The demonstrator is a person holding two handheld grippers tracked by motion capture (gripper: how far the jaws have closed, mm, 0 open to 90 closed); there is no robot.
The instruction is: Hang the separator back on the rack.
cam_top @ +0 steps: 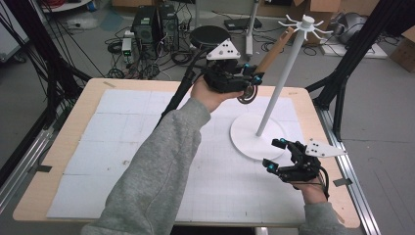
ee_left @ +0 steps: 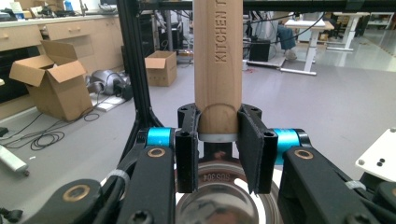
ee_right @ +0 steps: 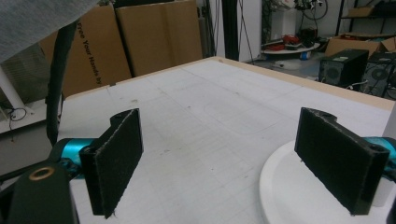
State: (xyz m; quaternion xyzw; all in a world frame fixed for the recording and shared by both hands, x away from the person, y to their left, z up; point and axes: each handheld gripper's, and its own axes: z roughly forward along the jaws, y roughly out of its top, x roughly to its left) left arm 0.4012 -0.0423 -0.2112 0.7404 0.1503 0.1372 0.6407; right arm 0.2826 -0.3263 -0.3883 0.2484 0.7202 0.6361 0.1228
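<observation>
The left tongs (cam_top: 250, 78) are raised above the far middle of the tabletop (cam_top: 63, 142), carried by the person's left hand (cam_top: 210, 93) at the end of a grey sleeve (cam_top: 156, 171); their jaws are closed on a kitchen utensil, a steel-bowled tool with a wooden handle (cam_top: 275, 49), gripping it right where the wood meets the metal collar; in the left gripper view the two black pads (ee_left: 254, 149) press against either side of the handle (ee_left: 218, 65), which rises straight ahead and bears the stamped word KITCHEN, while the shiny steel bowl (ee_left: 224, 200) lies below between the tongs' arms; in the high view the handle slants up and to the right, its tip close to the hooked crown (cam_top: 307, 23) of a white hanging stand (cam_top: 286, 73); whether it touches a hook I cannot tell; the round metal end (cam_top: 248, 94) hangs just below the tongs, clear of the tabletop.

The stand's pole rises from a round white base (cam_top: 244, 137) on the right part of the tabletop; the right tongs (cam_top: 275, 154) sit low at the near edge of that base, held in the right hand (cam_top: 308, 188); their jaws stand wide apart with nothing between them, and in the right gripper view the right-hand pad (ee_right: 338, 163) hovers over the base's rim (ee_right: 280, 186), the left-hand pad (ee_right: 116, 158) over the white gridded mat (ee_right: 196, 121).
</observation>
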